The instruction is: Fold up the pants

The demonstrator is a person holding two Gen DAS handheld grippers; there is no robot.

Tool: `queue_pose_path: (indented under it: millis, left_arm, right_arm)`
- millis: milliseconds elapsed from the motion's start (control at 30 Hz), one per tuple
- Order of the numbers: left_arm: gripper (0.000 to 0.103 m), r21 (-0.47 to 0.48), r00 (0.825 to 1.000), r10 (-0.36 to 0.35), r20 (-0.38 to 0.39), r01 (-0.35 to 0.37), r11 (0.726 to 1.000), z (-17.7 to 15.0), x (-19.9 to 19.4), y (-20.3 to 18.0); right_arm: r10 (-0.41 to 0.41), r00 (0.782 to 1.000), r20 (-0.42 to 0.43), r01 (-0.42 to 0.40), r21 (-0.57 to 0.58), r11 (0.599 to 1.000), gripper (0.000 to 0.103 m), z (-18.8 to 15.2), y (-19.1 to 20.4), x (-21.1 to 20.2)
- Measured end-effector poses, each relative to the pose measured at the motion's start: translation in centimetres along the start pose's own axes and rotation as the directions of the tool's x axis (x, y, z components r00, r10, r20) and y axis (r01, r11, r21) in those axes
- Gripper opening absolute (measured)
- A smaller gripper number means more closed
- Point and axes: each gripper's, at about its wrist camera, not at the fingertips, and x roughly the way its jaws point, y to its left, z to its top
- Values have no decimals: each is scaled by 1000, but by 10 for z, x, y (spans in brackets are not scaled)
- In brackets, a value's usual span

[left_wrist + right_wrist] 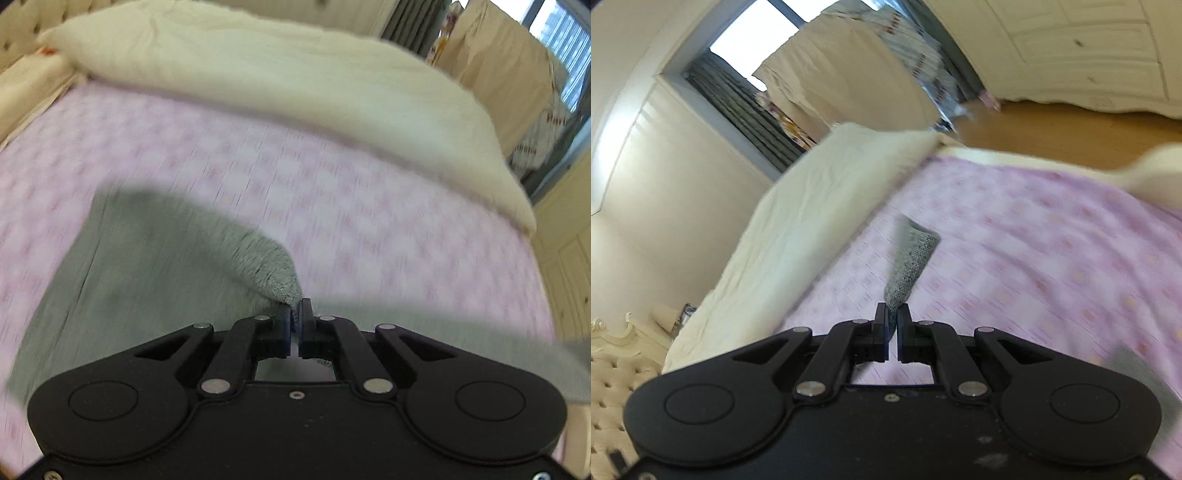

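Note:
Grey knit pants (140, 258) lie spread on the pink checked bed sheet (332, 192). My left gripper (294, 310) is shut on an edge of the pants, lifted into a peak, while the rest spreads out to the left and right below. In the right wrist view my right gripper (892, 315) is shut on another corner of the pants (910, 258), which sticks up past the fingers as a narrow grey flap. More grey fabric shows at the lower right of that view (1137, 373). Both views are motion-blurred.
A cream duvet (295, 74) lies bunched along the far side of the bed and also shows in the right wrist view (820, 206). A tufted headboard (613, 387), a window with curtains (746, 92), hanging laundry (849, 70), wooden floor (1052, 129) and white wardrobe (1089, 48) surround the bed.

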Motion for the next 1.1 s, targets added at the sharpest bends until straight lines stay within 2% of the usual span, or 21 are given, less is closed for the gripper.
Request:
queue_pose_path:
  millis: [67, 133, 200, 267, 333, 500, 567, 600, 700, 767, 833, 900, 1000, 1033, 1100]
  left_arm:
    - [4, -1, 992, 60, -111, -61, 998, -48, 10, 8]
    - [4, -29, 970, 116, -215, -125, 992, -95, 30, 18]
    - [4, -32, 949, 149, -278, -165, 986, -127, 48, 22]
    - [4, -22, 933, 195, -303, -211, 977, -147, 59, 21]
    - [4, -25, 930, 206, -303, -224, 974, -149, 60, 16]
    - [4, -28, 964, 159, -212, -168, 985, -139, 36, 5]
    - [4, -2, 958, 179, -224, -184, 983, -141, 40, 1]
    - [4, 5, 954, 189, -235, -193, 981, -145, 40, 4]
    - [4, 13, 937, 225, -267, -230, 973, -153, 49, 6]
    - [4, 12, 934, 234, -270, -239, 971, -153, 54, 5]
    - [4, 6, 935, 234, -266, -241, 970, -155, 59, 3]
    - [4, -15, 936, 231, -267, -244, 970, -150, 63, 3]
    - [4, -21, 936, 236, -262, -250, 968, -150, 56, 2]
    - [4, -22, 935, 239, -261, -254, 967, -150, 55, 2]
    - [4, -22, 933, 248, -261, -263, 965, -155, 56, 3]
  right_arm:
    - [-82, 995, -62, 84, 35, 996, 5, -21, -30, -5]
    - [-159, 979, -124, 166, 50, 985, 5, -45, -61, -2]
    - [-236, 952, -193, 249, 47, 967, 5, -65, -85, 8]
    - [-272, 932, -240, 286, 23, 958, 5, -79, -99, 17]
    - [-273, 930, -246, 282, 3, 959, 5, -83, -105, 16]
    - [-196, 961, -195, 194, -28, 981, 5, -71, -99, -14]
    - [-197, 963, -182, 193, -37, 980, 5, -72, -102, -28]
    - [-203, 960, -194, 203, -22, 979, 5, -73, -108, -31]
    - [-255, 930, -264, 264, -3, 965, 5, -86, -129, -32]
    - [-272, 915, -297, 277, -28, 961, 7, -93, -136, -31]
    - [-300, 908, -291, 301, -42, 953, 15, -92, -139, -33]
    - [-350, 912, -215, 329, -128, 936, 31, -86, -130, -39]
    - [-339, 934, -116, 295, -289, 911, 37, -72, -113, -40]
    - [-312, 943, -119, 256, -342, 904, 37, -67, -109, -34]
    - [-303, 942, -142, 227, -394, 890, 37, -57, -110, -12]
